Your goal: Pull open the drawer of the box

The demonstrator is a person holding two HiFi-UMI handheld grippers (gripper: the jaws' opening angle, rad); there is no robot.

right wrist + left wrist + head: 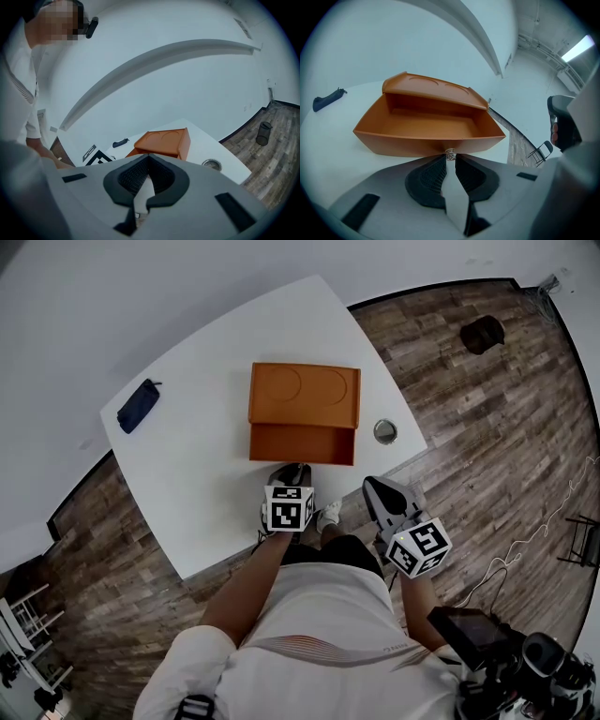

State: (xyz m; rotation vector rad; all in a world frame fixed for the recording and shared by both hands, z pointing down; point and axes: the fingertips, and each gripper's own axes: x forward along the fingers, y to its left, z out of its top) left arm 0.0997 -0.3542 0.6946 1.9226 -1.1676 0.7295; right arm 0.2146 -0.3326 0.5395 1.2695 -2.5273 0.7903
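Note:
An orange box (305,395) stands on the white table (197,465). Its drawer (302,442) is pulled out toward me, and in the left gripper view the drawer (426,126) shows an empty inside. My left gripper (291,471) is at the middle of the drawer front, shut on a small metal knob (450,153) that sits between its pads (431,176). My right gripper (375,489) hangs off the table's near edge, right of the drawer and touching nothing. Its jaws meet at the tips in the right gripper view (147,161), with the box (164,140) beyond them.
A dark blue pouch (138,405) lies near the table's far left corner. A round metal lid (384,431) rests to the right of the box. On the wooden floor a dark bin (482,334) stands at the upper right and a folding chair (541,151) farther off.

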